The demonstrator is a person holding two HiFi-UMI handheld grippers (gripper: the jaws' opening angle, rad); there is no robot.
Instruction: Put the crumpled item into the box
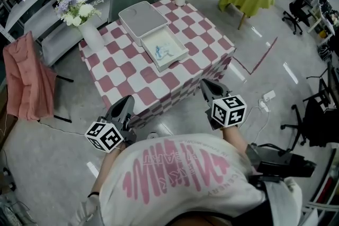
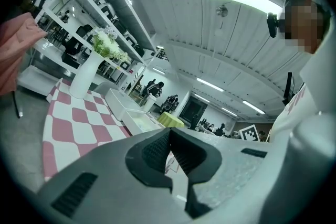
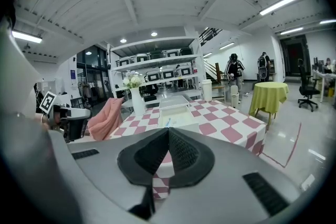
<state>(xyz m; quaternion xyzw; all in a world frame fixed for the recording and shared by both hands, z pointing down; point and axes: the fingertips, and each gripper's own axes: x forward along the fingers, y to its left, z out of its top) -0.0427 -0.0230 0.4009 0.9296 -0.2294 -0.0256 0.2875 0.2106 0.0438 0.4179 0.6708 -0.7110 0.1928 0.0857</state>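
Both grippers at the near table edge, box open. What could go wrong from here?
1. Left gripper and right gripper are both shut and empty; if they reach in like this, they could only shove, not grasp.
2. The vase stands left of the box; a left-side reach may tip it.

Left tool (image 1: 127,100), right tool (image 1: 205,84): two. One box (image 1: 176,61), one lid (image 1: 143,18), one vase (image 1: 91,35), one checked table (image 1: 175,82).

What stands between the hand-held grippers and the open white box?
Nothing visible. Only bare checkered tablecloth lies between the box and the left hand-held gripper and right hand-held gripper; the vase stands off to the left.
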